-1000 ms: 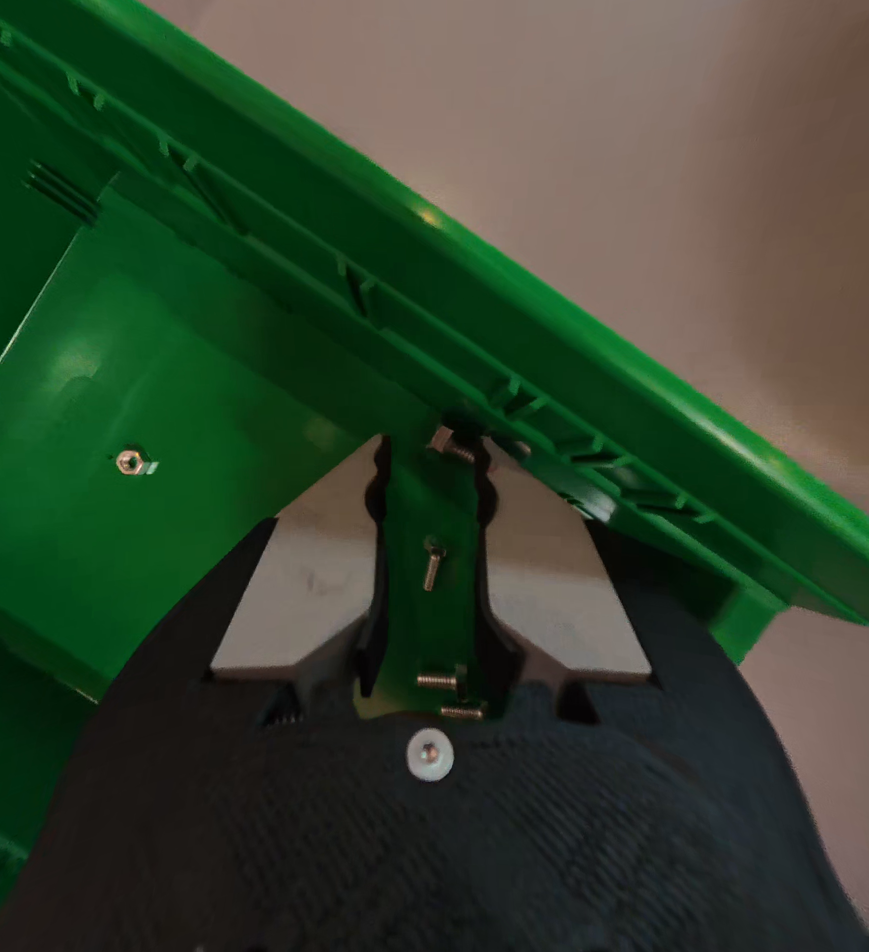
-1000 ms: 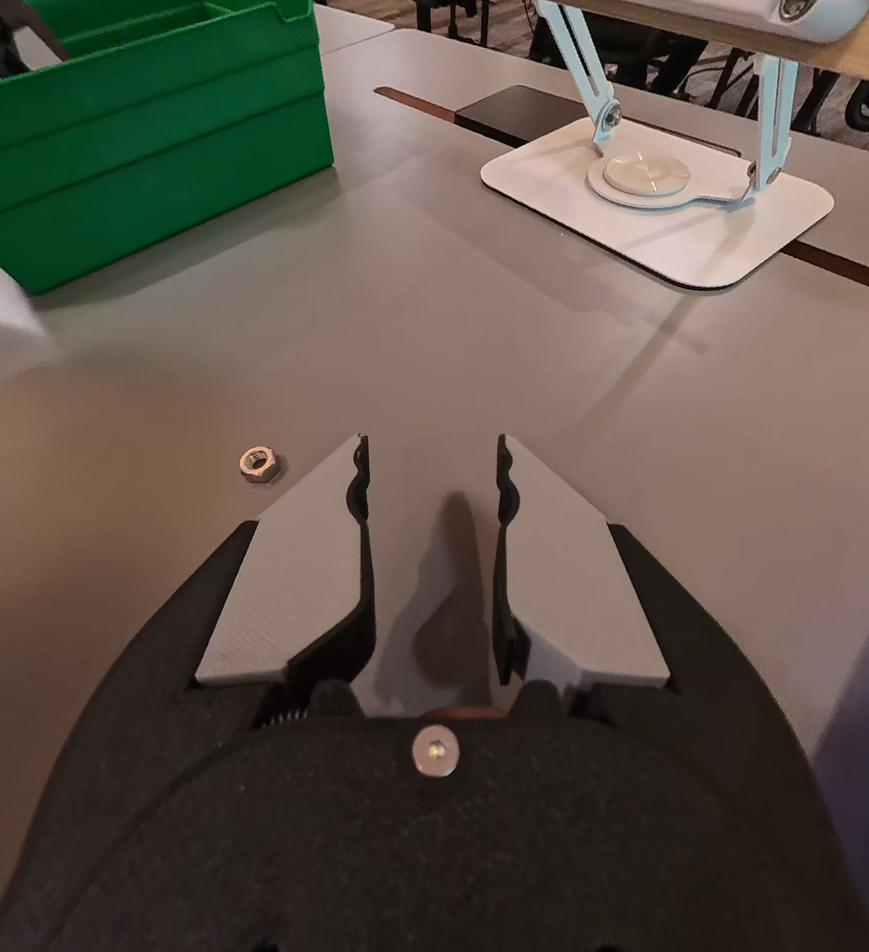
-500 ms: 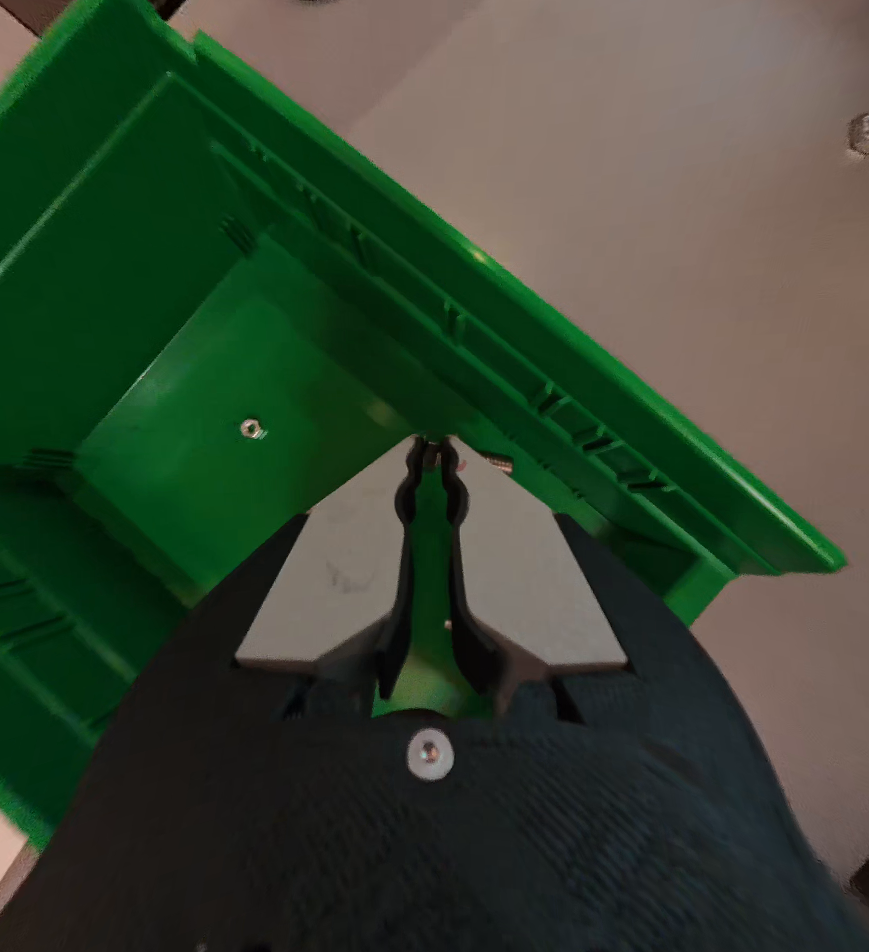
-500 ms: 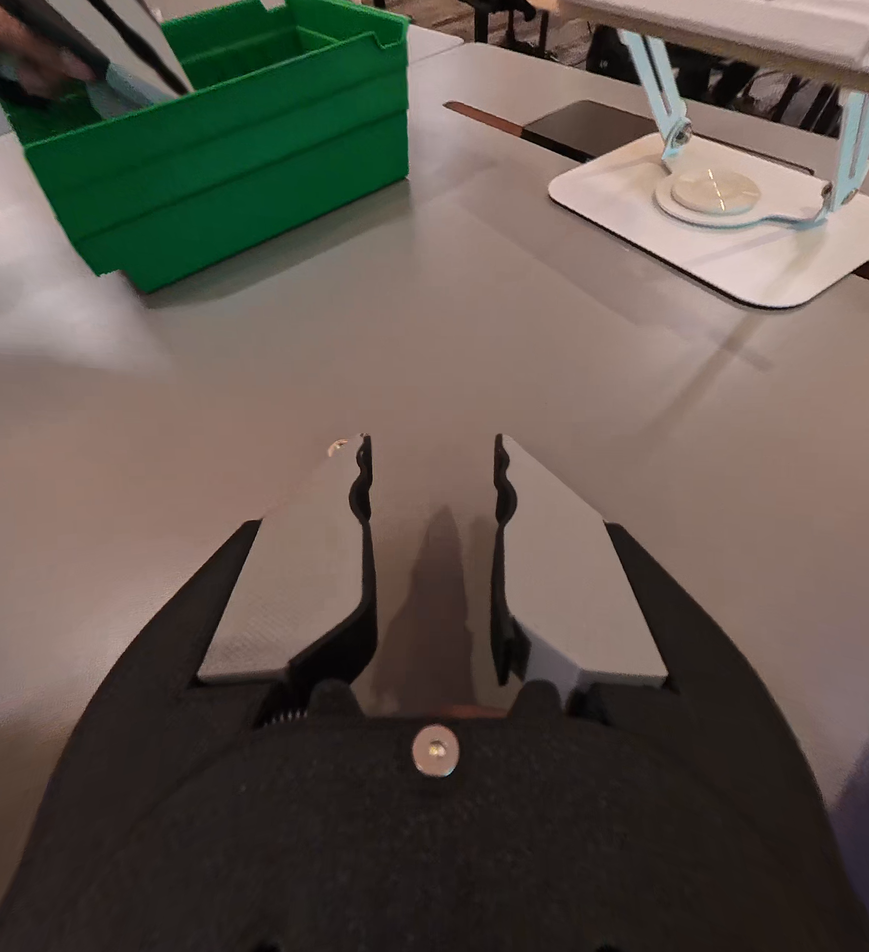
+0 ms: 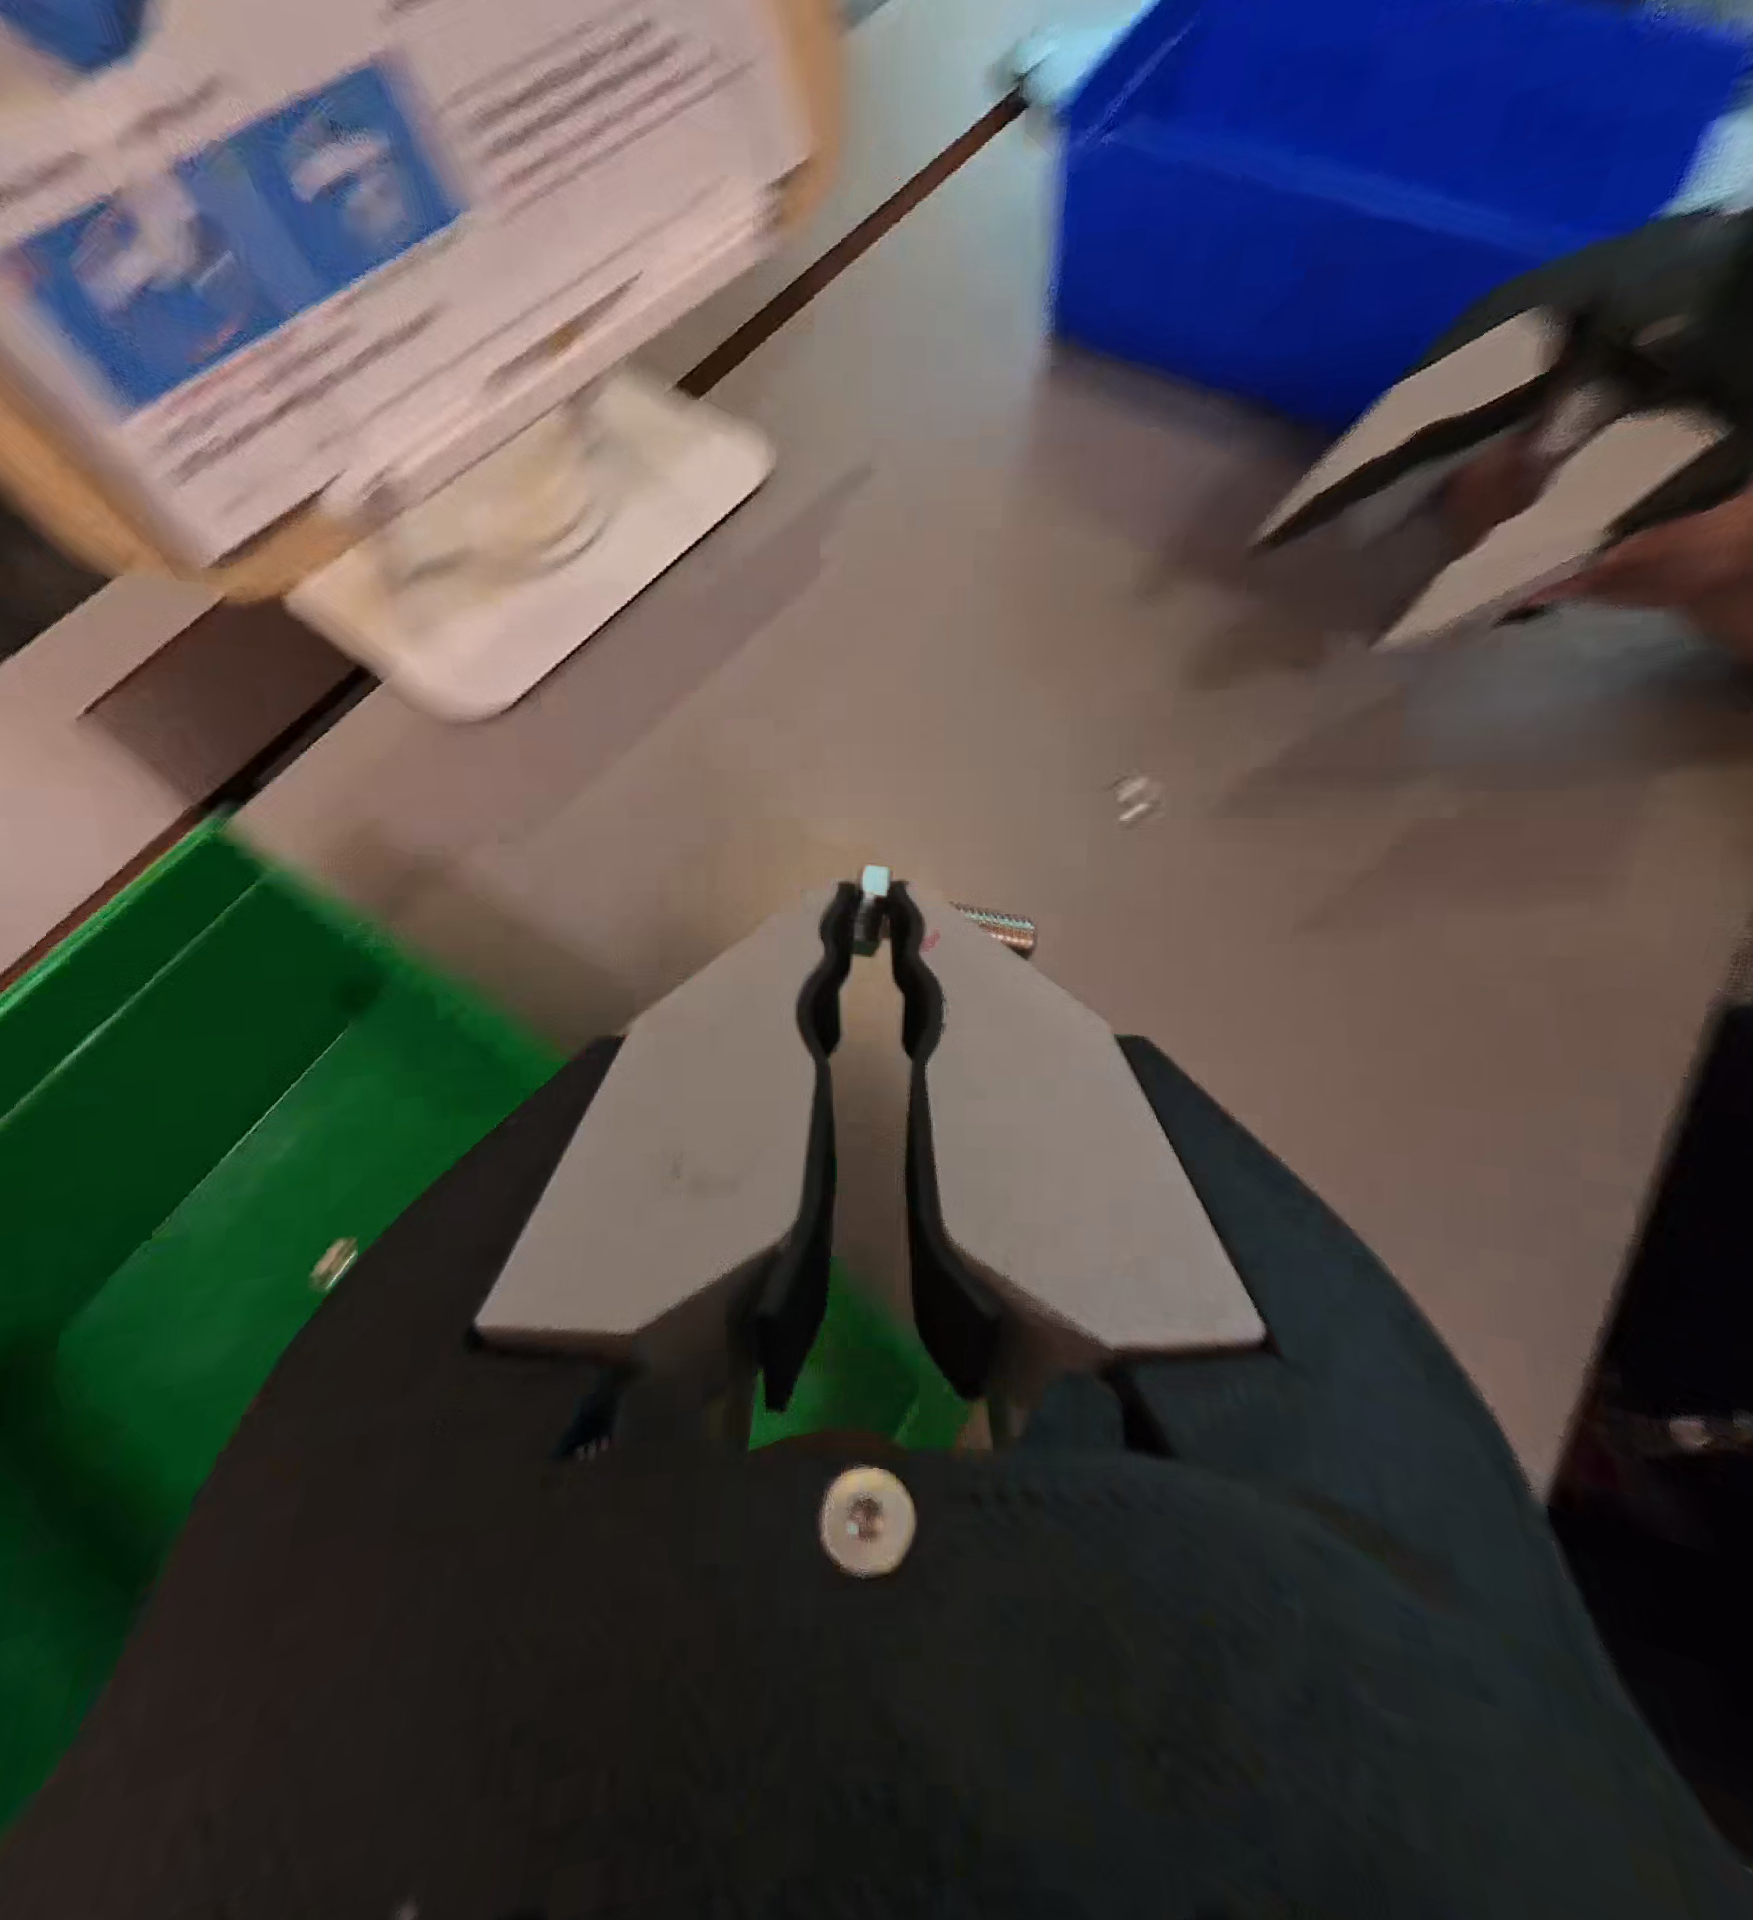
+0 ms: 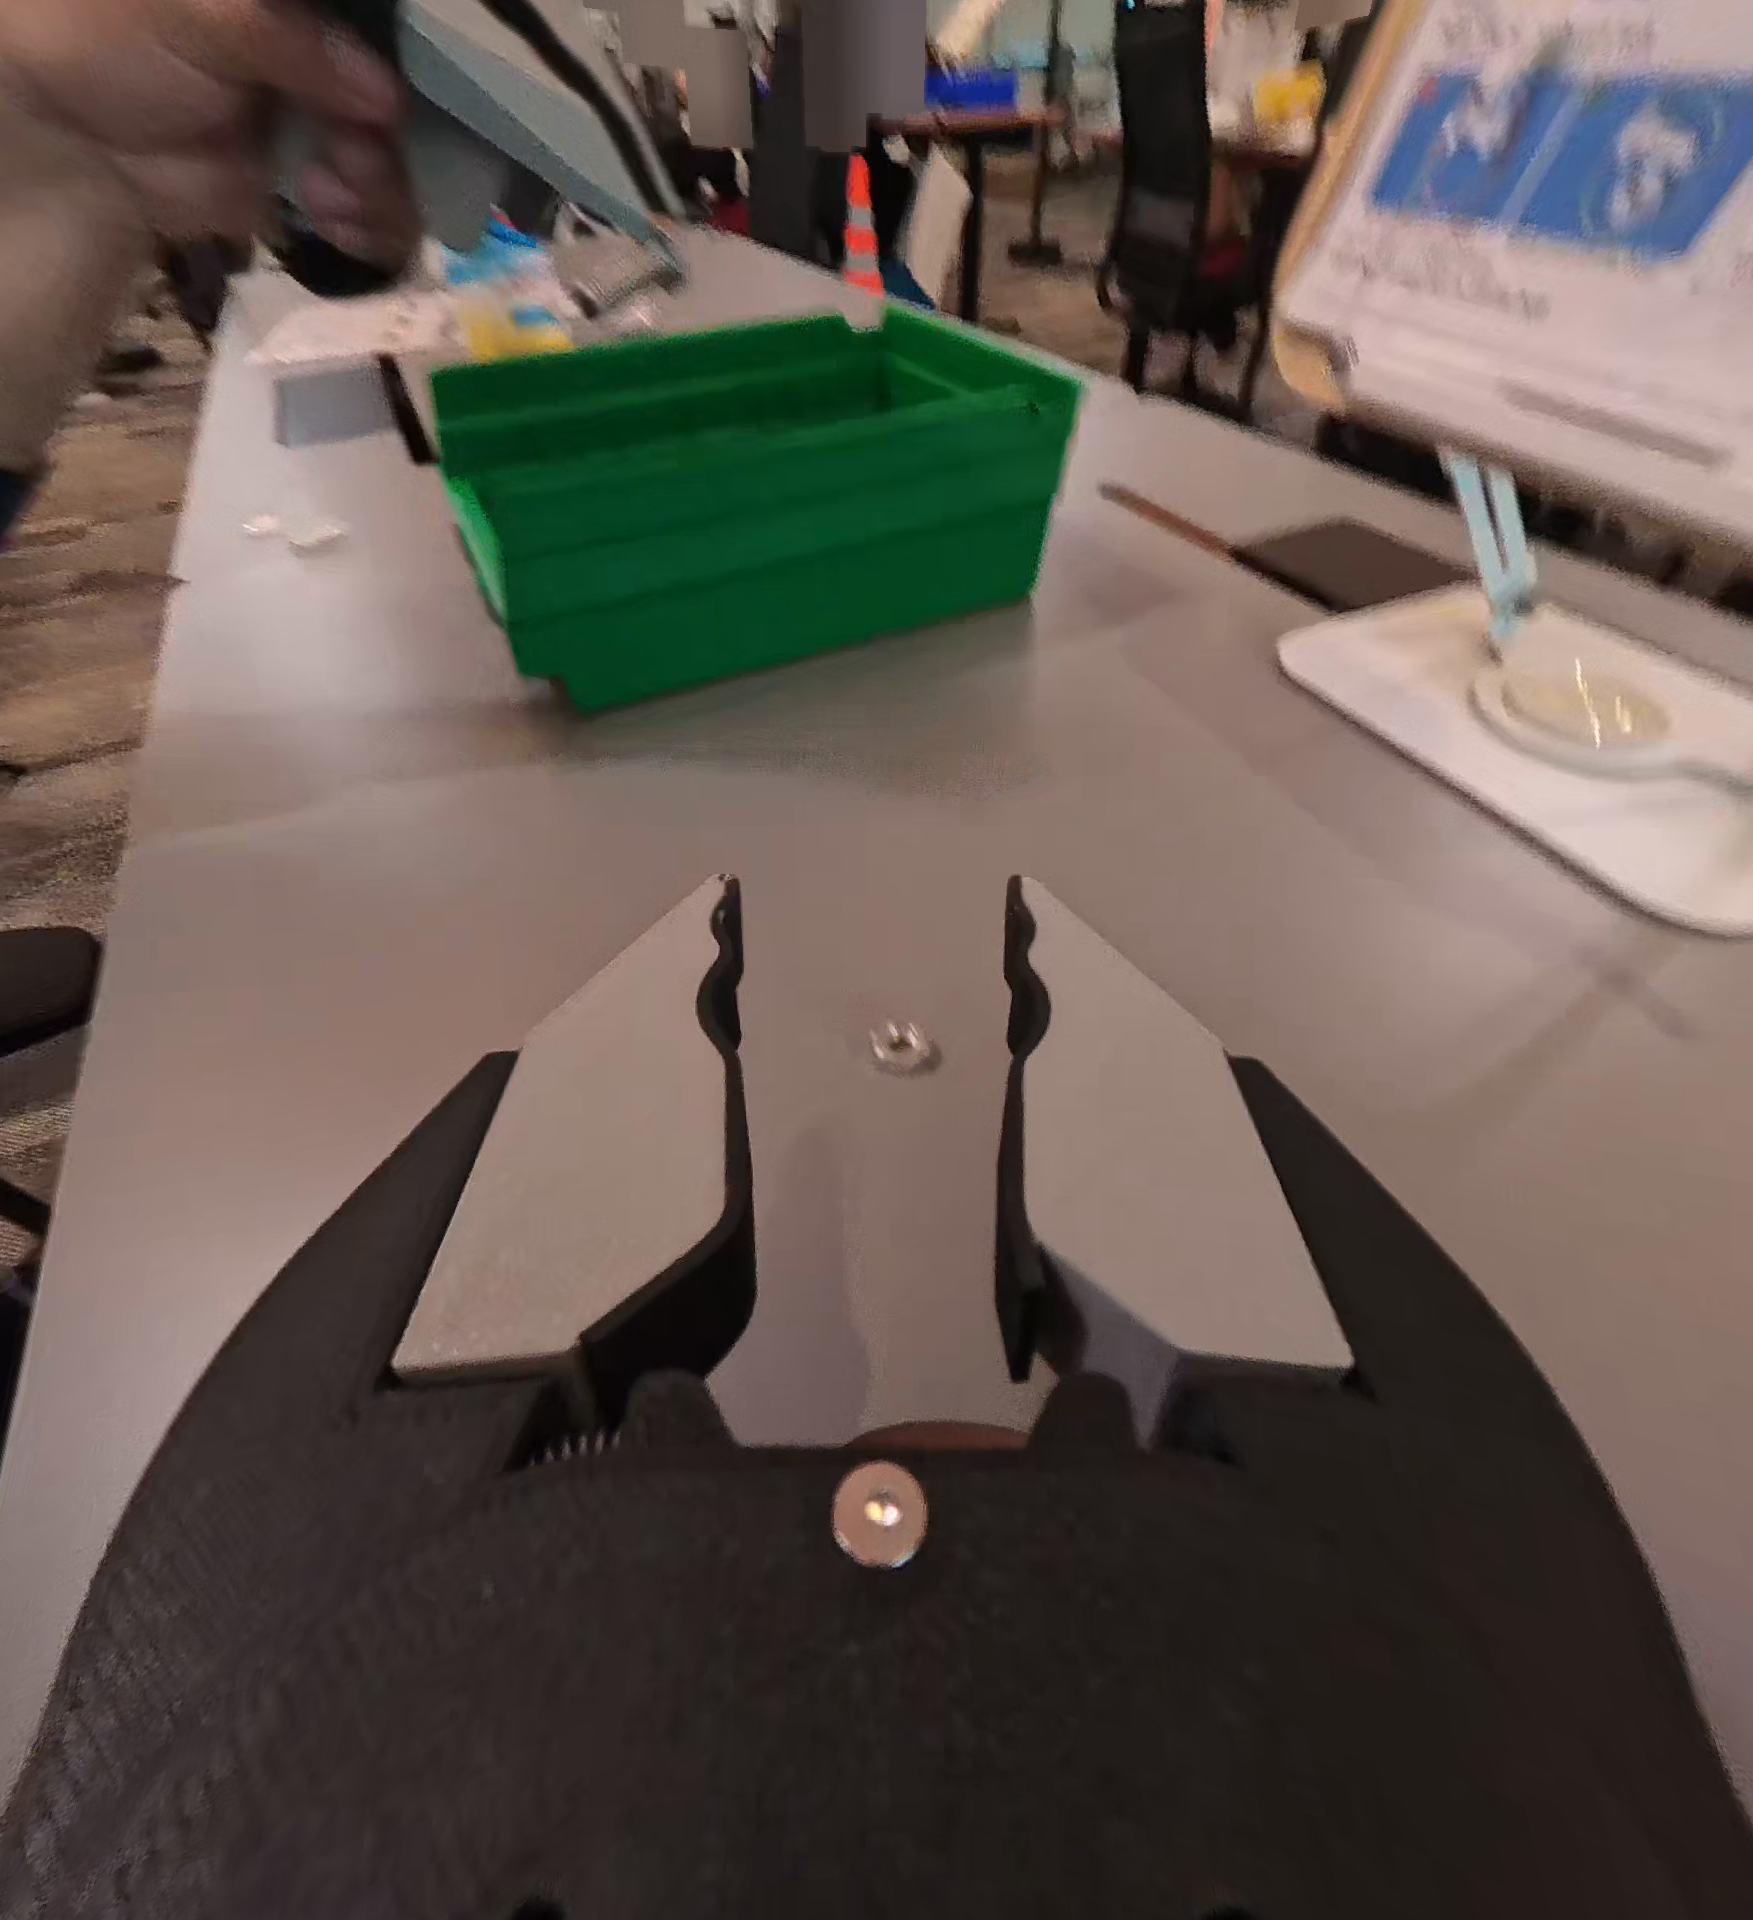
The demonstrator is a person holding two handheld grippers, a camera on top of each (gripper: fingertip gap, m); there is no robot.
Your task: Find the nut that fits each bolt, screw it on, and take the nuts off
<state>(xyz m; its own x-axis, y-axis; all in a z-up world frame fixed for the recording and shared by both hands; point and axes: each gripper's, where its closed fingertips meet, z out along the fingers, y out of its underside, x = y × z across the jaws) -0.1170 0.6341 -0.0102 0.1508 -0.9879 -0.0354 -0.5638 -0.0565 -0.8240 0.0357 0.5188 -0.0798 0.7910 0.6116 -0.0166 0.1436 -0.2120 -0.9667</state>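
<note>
Pinching a small silver bolt (image 5: 991, 923) by its head, left jaws nearly closed; right jaws gape empty over a hex nut (image 6: 893, 1042).

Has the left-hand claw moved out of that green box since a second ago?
Yes. The left gripper was down inside the green bin; now it is raised out toward the grey table, gripping a bolt.
</note>
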